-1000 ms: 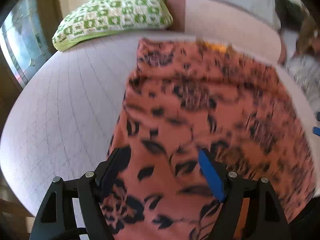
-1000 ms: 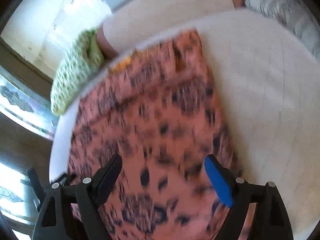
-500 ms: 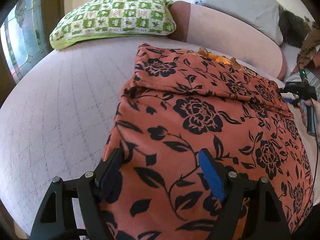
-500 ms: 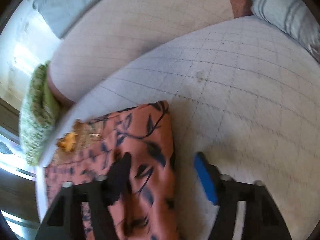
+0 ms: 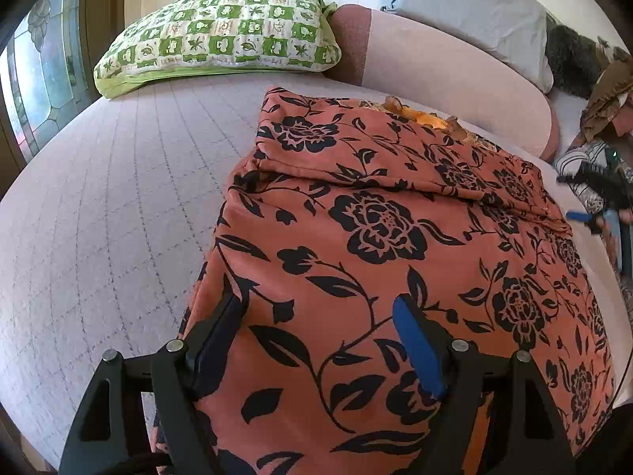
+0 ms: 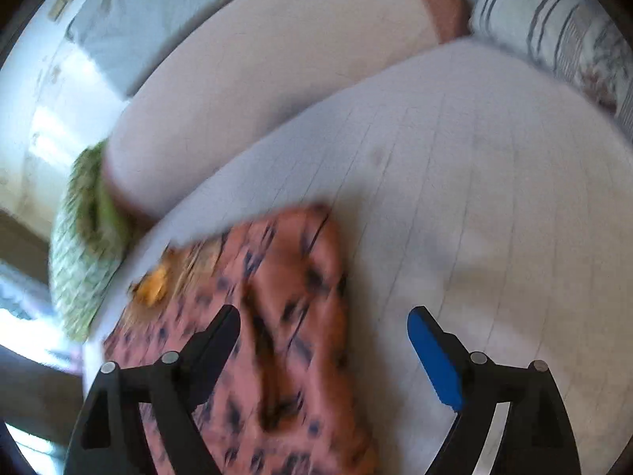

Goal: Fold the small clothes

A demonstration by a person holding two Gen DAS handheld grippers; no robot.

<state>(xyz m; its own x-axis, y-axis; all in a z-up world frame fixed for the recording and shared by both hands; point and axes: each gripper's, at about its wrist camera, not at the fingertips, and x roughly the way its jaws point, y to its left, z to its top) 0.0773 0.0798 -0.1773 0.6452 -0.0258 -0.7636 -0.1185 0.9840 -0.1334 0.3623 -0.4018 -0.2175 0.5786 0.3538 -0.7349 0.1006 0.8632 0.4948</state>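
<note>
Left gripper point(image 5: 316, 336) fingers spread wide, angled downward, right gripper point(image 6: 322, 340) fingers opening, nothing gripped.

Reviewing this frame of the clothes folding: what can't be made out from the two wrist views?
- Orange floral garment: its near hem is cut off by the left wrist view's bottom edge and by the left tongs.
- Same garment's print: smeared by motion blur in the right wrist view, under the opening right tongs.
- Yellow-brown trim: mostly tucked under the folded flap.
- Clutter at the left view's right edge: cut off.

Two close downward views, shared garment point(image 5: 395, 237)
</note>
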